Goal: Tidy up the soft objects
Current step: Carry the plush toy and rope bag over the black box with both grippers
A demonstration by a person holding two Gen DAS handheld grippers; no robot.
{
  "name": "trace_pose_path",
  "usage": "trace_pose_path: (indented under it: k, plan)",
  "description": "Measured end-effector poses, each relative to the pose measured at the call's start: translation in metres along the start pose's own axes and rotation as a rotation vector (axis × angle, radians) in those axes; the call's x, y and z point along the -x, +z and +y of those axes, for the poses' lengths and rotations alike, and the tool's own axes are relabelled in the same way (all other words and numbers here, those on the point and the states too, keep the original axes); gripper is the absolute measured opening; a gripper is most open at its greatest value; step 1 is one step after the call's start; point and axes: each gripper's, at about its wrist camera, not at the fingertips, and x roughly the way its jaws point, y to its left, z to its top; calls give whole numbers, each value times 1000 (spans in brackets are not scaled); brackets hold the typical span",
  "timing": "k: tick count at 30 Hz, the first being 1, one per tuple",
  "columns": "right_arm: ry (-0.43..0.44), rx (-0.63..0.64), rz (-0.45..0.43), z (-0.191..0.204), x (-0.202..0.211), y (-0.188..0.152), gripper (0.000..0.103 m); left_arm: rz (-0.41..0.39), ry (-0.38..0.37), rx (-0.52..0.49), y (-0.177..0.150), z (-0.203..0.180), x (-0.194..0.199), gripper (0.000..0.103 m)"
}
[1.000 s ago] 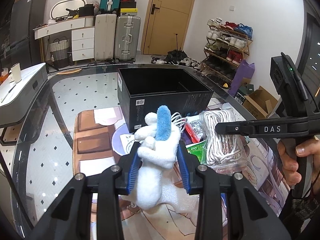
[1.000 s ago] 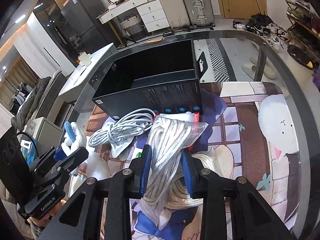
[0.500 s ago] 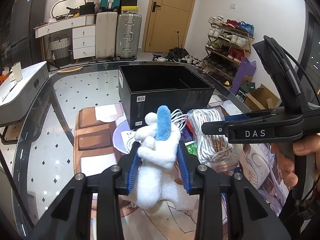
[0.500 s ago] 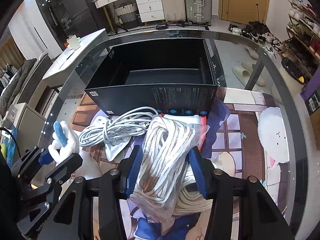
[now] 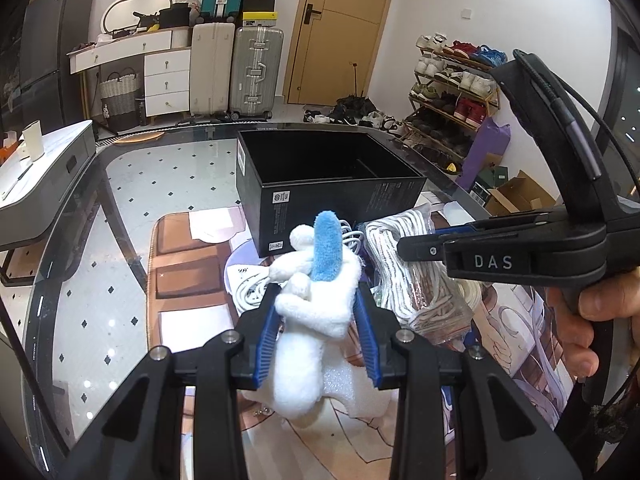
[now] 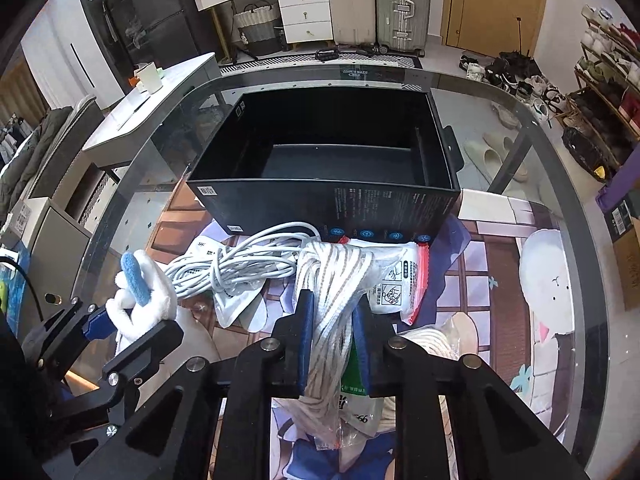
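My left gripper (image 5: 318, 312) is shut on a white plush toy (image 5: 316, 300) with a blue ear, held above the table; it also shows at the left of the right wrist view (image 6: 140, 296). My right gripper (image 6: 330, 312) is shut on a clear bag of white rope (image 6: 332, 276), lifted off the mat; the bag also shows in the left wrist view (image 5: 416, 276). An open black box (image 6: 328, 200) stands just beyond both grippers, and its inside looks empty (image 5: 320, 160).
A coil of white cable (image 6: 240, 264) and a white packet with red trim (image 6: 404, 280) lie in front of the box on a printed mat (image 6: 500, 280). More rope (image 6: 436, 340) lies under my right gripper. The glass table's rim (image 6: 560, 152) curves around.
My right gripper has closed tighter on the rope bag and lifted it toward the box. My left gripper holds the plush toy much as before.
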Motion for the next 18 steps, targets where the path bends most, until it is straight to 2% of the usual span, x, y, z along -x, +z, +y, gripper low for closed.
trace_pose_path:
  k: [10, 18]
  plan:
    - [62, 3, -41, -7, 33, 3, 17, -2, 3, -6, 2, -4, 2, 35]
    - [100, 2, -67, -23, 50, 9, 17, 12, 37, -6, 9, -11, 2, 35]
